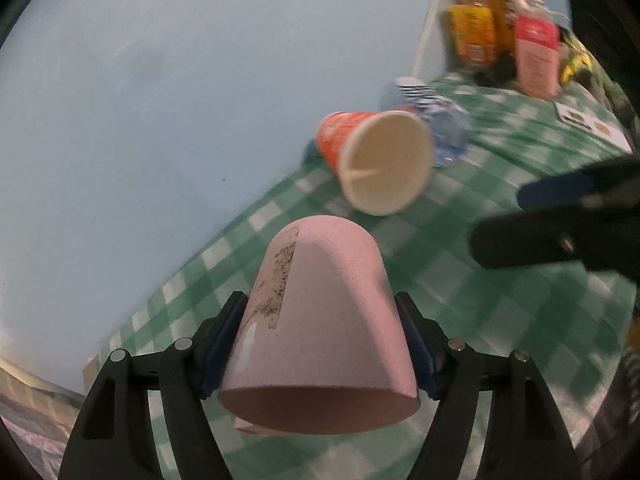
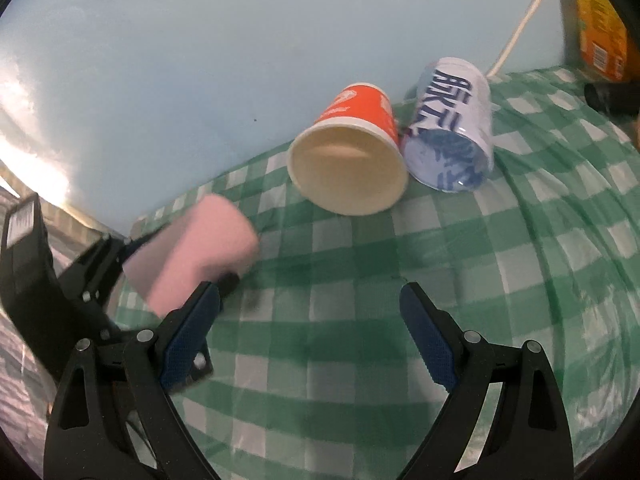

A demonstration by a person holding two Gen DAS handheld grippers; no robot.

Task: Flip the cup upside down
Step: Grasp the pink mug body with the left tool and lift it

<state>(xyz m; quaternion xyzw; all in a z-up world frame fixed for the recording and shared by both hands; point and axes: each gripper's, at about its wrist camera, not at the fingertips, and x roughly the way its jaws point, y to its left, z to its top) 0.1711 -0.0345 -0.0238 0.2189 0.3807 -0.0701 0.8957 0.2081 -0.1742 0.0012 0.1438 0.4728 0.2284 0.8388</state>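
Pink cup (image 1: 320, 332) is clamped between the blue-padded jaws of our left gripper (image 1: 322, 344), held above the green checked counter (image 1: 460, 280) with its closed base pointing away from the camera and its open mouth toward the lens. Only the left wrist view shows the rough scuffed strip down its side; the right wrist view shows the same cup (image 2: 192, 248) blurred, seen from the side. Beyond the pink cup, an orange paper cup (image 1: 372, 156) lies tipped on its side with its mouth facing us, and a blue-and-white bottle (image 2: 452, 128) lies touching it, its lettering legible only from the right wrist. Our right gripper (image 2: 310, 340) has its jaws spread apart, holding nothing, beside the pink cup.
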